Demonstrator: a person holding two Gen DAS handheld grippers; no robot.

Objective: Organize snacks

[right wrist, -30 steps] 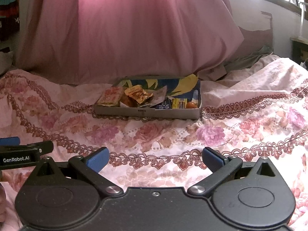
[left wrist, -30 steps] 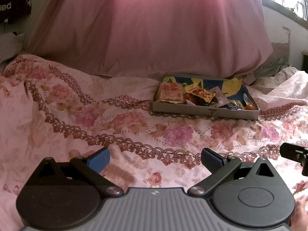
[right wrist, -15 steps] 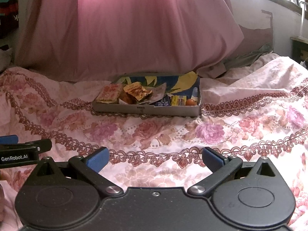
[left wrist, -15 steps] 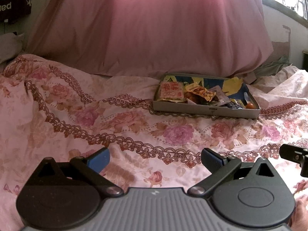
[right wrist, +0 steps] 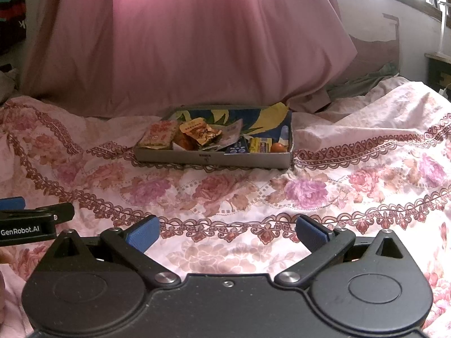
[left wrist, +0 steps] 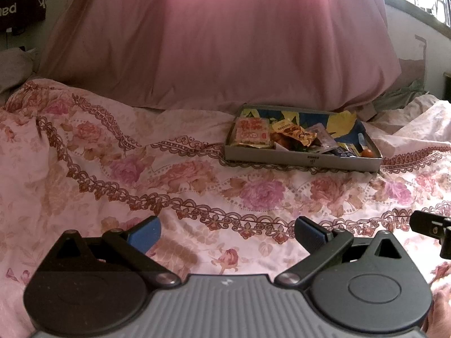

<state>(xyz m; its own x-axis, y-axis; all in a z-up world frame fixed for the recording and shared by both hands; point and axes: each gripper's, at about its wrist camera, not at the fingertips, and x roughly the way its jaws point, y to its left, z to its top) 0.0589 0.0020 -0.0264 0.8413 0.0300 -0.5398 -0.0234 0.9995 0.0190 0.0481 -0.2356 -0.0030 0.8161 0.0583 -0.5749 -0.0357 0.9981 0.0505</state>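
Note:
A shallow grey cardboard tray lies on the floral bedspread, far ahead of both grippers. It holds several snack packets: a pink-orange packet at its left, a crumpled orange-yellow packet in the middle, small blue and yellow packs and a small orange round thing at its right. My left gripper is open and empty, low over the bedspread. My right gripper is open and empty too, level with it.
A big pink duvet is piled behind the tray. The floral bedspread is rumpled, with folds at the right. The other gripper's tip shows at the right edge of the left wrist view and at the left edge of the right wrist view.
Both views have shifted slightly, so the tray sits a little lower in each frame. Both grippers stay open and empty. Nothing in the tray has moved.

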